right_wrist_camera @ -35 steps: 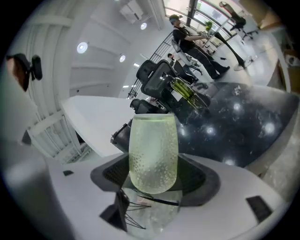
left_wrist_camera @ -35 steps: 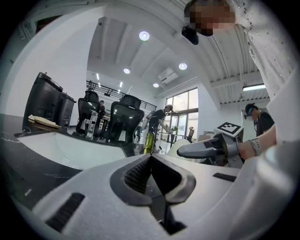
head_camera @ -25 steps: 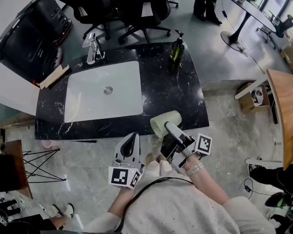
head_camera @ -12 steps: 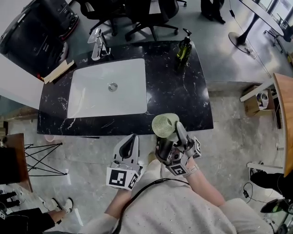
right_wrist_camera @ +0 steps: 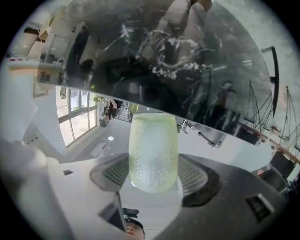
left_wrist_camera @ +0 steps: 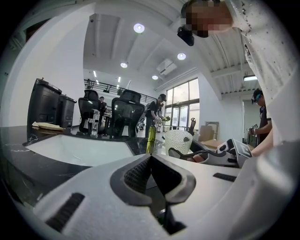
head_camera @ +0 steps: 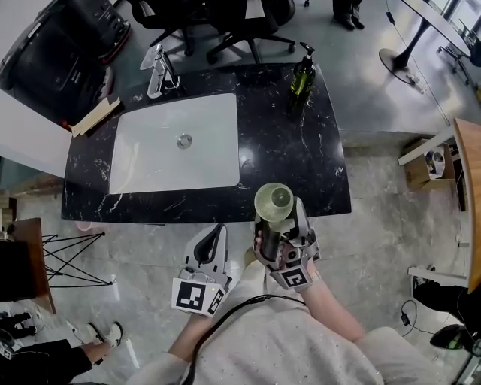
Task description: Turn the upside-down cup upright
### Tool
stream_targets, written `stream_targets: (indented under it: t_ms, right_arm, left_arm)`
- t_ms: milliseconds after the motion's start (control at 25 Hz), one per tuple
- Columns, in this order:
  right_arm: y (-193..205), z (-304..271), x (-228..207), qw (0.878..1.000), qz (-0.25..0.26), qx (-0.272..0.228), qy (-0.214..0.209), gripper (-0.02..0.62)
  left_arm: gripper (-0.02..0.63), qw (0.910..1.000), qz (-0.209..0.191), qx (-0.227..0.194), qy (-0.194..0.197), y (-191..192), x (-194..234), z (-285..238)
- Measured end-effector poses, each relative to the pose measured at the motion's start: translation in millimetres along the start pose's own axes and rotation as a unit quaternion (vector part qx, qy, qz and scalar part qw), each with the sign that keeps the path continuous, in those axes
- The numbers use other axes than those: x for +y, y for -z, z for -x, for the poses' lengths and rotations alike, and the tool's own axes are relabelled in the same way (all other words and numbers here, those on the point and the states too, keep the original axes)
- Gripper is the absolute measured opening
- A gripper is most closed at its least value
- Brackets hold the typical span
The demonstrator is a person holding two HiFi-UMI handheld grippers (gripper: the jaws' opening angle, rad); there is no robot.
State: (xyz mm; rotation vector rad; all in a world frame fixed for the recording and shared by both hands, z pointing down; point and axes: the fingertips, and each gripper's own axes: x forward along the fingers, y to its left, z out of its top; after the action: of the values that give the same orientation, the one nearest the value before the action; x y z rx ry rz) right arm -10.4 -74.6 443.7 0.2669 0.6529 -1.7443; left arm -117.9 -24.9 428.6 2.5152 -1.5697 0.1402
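Black marble tabletop [head_camera: 301, 150] carries a white sink [head_camera: 150, 162], with office chairs [head_camera: 225, 22] beyond, and a faucet [head_camera: 159, 71] and a green pump bottle [head_camera: 302, 77] at its far edge. The right gripper [head_camera: 276, 219] has its jaws clamped on the pale green dimpled cup [head_camera: 273, 201] over the near edge. 1 second ago the cup lay sideways; now its mouth faces up. The left gripper [head_camera: 219, 229] hangs beside it, jaws together, empty.

The black countertop [head_camera: 285, 150] carries one white sink [head_camera: 174, 143], one faucet [head_camera: 155, 71] at its rear edge, one dark bottle [head_camera: 302, 78] near its rear right corner and one flat board [head_camera: 95, 116] at its left edge. There is one pale green cup [head_camera: 273, 201]. There are two grippers, the left gripper [head_camera: 218, 229] and the right gripper [head_camera: 279, 222], and two office chairs [head_camera: 165, 19] [head_camera: 248, 26] beyond the rear edge.
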Motion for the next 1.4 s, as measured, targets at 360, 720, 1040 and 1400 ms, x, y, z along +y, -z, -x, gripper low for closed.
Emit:
stream_targets:
  t_ms: [360, 720, 1040, 1400]
  right_arm:
    - [-11, 3, 19, 0.998, -0.006, -0.006, -0.062, 0.322]
    - [-24, 14, 28, 0.996, 0.004, -0.019, -0.083, 0.322]
    - [-22, 18, 30, 0.997, 0.032, -0.004, -0.077, 0.324]
    - [-8, 21, 28, 0.995, 0.067, 0.045, -0.062, 0.379]
  left_arm:
    - [0.006, 1.0000, -0.003, 0.003, 0.002, -3, -4, -6]
    - [0.006, 1.0000, 0.001, 0.006, 0.005, 0, -7, -11]
    - [0.006, 0.9999, 0.006, 0.010, 0.006, 4, -13, -13]
    - [0.006, 0.9999, 0.011, 0.011, -0.004, 7, -10, -5]
